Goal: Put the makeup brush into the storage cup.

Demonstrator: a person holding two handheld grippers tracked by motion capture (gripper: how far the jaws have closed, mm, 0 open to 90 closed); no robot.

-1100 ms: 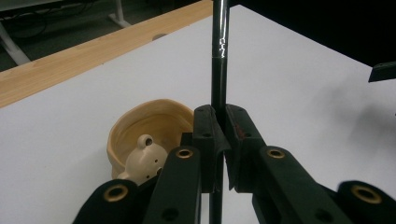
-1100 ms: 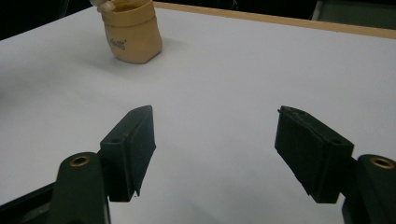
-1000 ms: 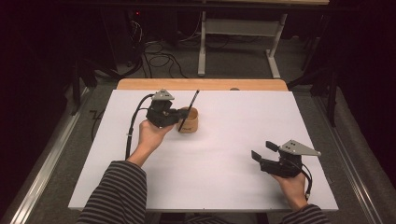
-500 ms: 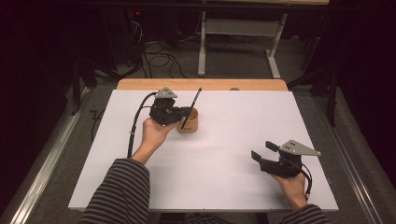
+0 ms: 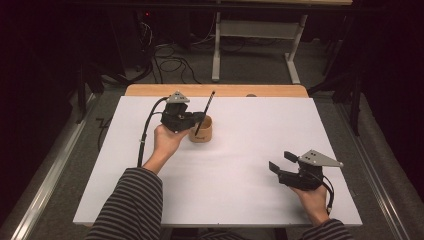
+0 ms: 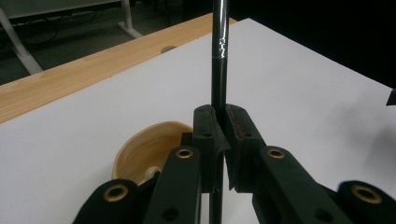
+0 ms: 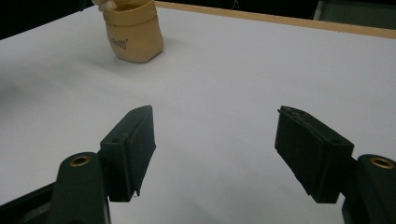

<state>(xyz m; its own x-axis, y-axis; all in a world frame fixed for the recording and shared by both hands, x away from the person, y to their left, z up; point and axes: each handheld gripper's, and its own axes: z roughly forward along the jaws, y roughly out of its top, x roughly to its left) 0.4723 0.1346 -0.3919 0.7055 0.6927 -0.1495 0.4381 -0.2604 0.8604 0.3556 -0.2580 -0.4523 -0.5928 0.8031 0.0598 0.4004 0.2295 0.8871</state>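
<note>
Dark room, grey floor, cables and a white table frame (image 5: 252, 50) at 12 o'clock past the work table. White table top (image 5: 240, 165) covers most of the high view, with a wooden edge strip (image 5: 280, 90) along its far side. No obstacles on the sheet between the two hands.

Left gripper (image 5: 196, 120) sits at about 11 o'clock from table centre, held in a hand with a striped sleeve (image 5: 131, 205). Its jaws are pinched tight on a thin black rod (image 5: 205, 114) that stands tilted, lower end inside a tan cup (image 5: 201, 132), upper end leaning toward 1 o'clock. In the left gripper view the rod (image 6: 219, 51) rises straight between the pressed pads and the cup (image 6: 149, 150) lies just below at 8 o'clock.

Right gripper (image 5: 281, 163) rests at 4 o'clock, well apart from the cup, jaws spread wide with nothing between them. In the right gripper view the cup (image 7: 134, 32) is at 11 o'clock, with small dark print on its side, too small to read.
</note>
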